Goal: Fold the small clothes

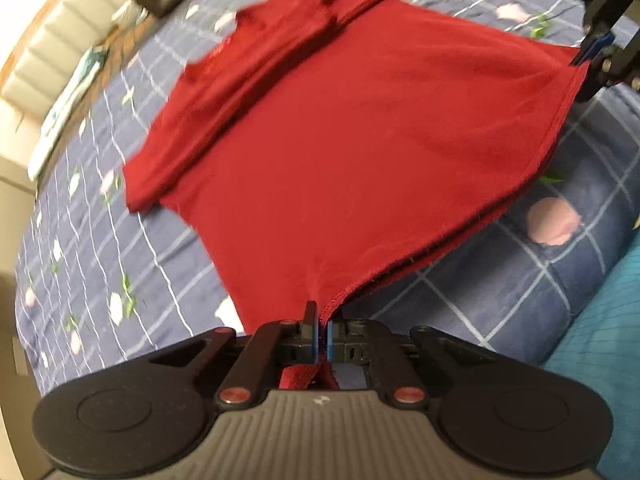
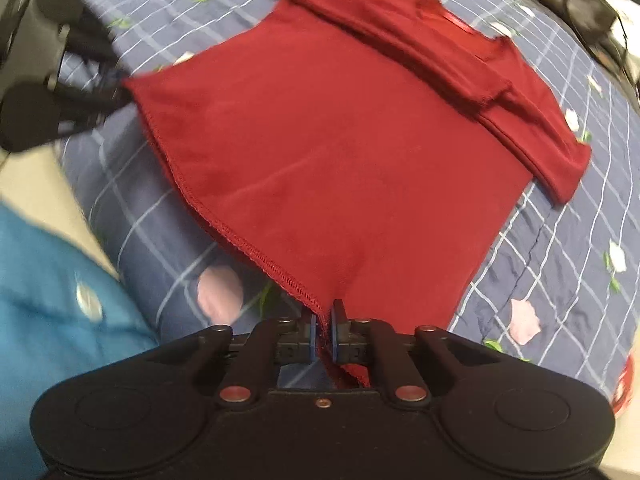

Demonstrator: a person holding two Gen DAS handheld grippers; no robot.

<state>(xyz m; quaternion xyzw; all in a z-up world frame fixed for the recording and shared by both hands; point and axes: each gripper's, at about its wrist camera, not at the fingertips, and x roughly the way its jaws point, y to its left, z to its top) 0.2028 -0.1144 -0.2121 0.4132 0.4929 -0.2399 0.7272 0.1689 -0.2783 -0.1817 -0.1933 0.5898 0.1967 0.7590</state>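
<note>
Gripping the hem of a red t-shirt (image 1: 340, 128) with both tools: the left hand-held gripper (image 1: 323, 340) has its jaws pinched shut on one bottom corner, and the right hand-held gripper (image 2: 324, 336) is clamped on the other corner. From the left wrist view you can see the right one over at the far end of the hem, and vice versa. Hem edge is lifted a bit off the bed (image 1: 520, 280), rest of the shirt lies flat on the blue checked bedspread with pink flowers. Sleeves are folded in across the top near the collar. Dark bag (image 2: 580, 8) sits at the far side of the bed, can't tell what's in it. Teal fabric (image 2: 48, 280) at the near edge
</note>
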